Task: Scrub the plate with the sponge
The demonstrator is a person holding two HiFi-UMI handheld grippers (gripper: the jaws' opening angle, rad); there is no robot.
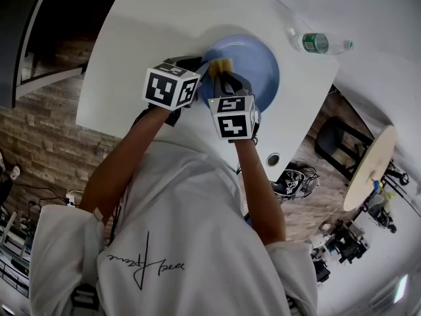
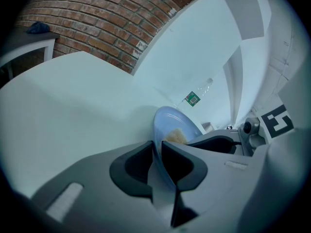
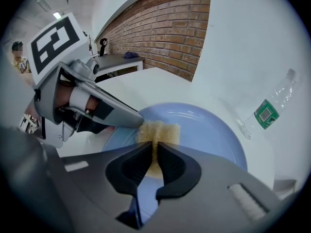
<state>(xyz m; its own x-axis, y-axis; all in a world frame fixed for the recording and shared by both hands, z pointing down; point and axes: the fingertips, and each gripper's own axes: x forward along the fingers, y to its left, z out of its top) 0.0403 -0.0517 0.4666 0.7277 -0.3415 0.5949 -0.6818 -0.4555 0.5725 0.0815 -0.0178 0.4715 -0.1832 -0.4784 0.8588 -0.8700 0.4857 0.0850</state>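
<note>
On the left, the left gripper (image 2: 156, 148), topped by its cube of black-and-white square markers, has its jaws closed on the near left rim of the blue plate (image 1: 258, 71), which passes between the pads. The plate sits in the right half of the white tabletop (image 1: 138, 58). The only thing in the plate is the yellow sponge (image 3: 164, 129), which lies against its left inner side. The right gripper (image 3: 154, 152) comes in from the near edge and pinches the sponge tightly between nearly closed jaws. Further right, a clear plastic bottle (image 1: 320, 43) lies on its side near the tabletop's right corner, well apart from the plate. Its green label carries print too small to read.
</note>
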